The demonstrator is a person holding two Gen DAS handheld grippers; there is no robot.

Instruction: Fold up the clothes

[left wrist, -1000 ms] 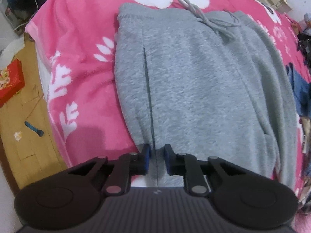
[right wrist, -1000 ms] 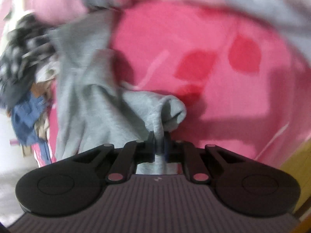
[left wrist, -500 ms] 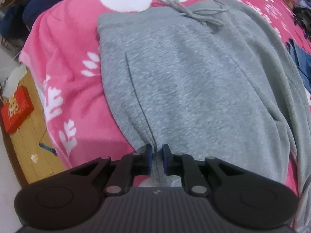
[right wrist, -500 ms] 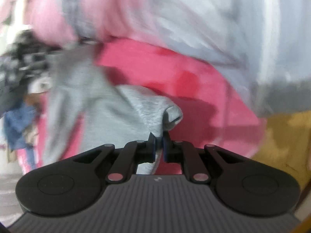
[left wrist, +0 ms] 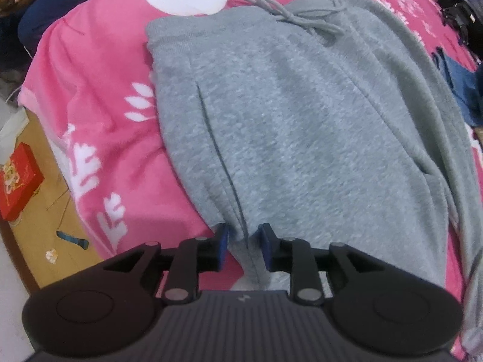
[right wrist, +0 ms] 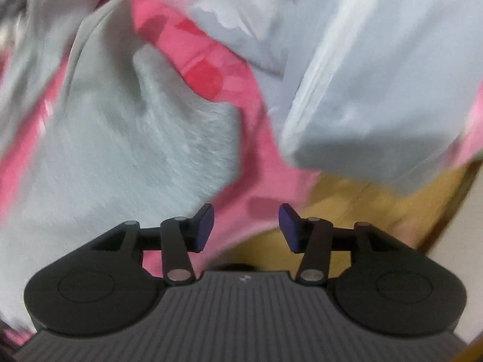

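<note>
Left tool (left wrist: 243, 241) is sitting apart w/ grey sweatpants (left wrist: 302, 120) fabric between fingers; right tool (right wrist: 246, 226) is gaping wide, gripping nothing.

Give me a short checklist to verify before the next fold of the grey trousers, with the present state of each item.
1. Trousers lie flat on the pink blanket: ok in the left wrist view.
2. Left hand-held gripper released: ok, jaws apart, though the cloth edge lies between them.
3. Right hand-held gripper released: ok, jaws wide apart, nothing between them.
4. Drawstring tucked in: not ok, it lies loose past the waistband.
5. Trouser part near the right gripper lies smooth: cannot tell, the right wrist view is blurred.
</note>
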